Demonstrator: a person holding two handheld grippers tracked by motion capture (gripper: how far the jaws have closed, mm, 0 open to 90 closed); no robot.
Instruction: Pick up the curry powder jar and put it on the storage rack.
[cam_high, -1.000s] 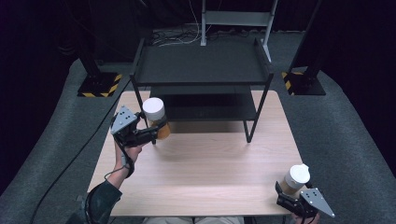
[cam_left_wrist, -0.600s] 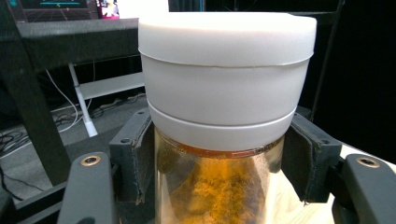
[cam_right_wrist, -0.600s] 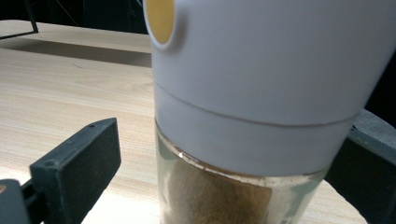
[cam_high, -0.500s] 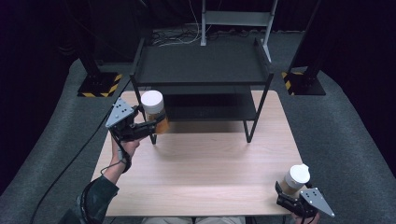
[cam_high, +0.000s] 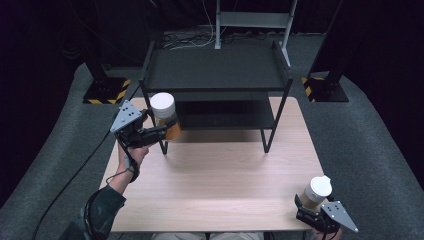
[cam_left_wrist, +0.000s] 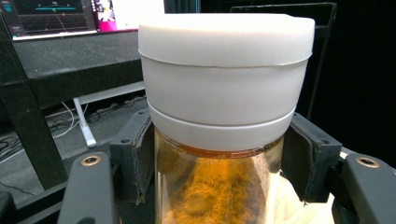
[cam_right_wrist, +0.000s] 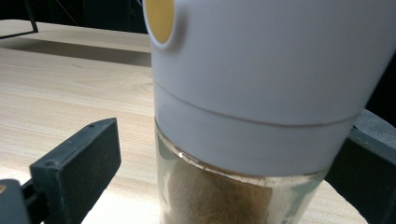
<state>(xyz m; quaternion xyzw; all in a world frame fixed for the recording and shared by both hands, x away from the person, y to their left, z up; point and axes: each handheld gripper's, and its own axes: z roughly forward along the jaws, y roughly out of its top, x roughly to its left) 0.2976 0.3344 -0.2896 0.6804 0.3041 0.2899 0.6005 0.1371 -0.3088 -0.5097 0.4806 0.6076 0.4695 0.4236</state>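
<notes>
At the table's far left edge, beside the front leg of the black shelf rack (cam_high: 215, 75), the left gripper (cam_high: 159, 131) holds a white-lidded jar of orange powder (cam_high: 165, 116) upright in the air, jaws pressed on its glass. Near the front right corner of the table (cam_high: 215, 185), the right gripper (cam_high: 306, 210) has a second white-capped jar (cam_high: 316, 192) between its jaws; its left jaw stands clear of the glass.

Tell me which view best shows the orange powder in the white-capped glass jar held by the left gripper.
The left gripper view: the white-capped glass jar sits close, orange powder visible through the glass between the jaws. The high view shows that jar small, beside the black shelf.
</notes>
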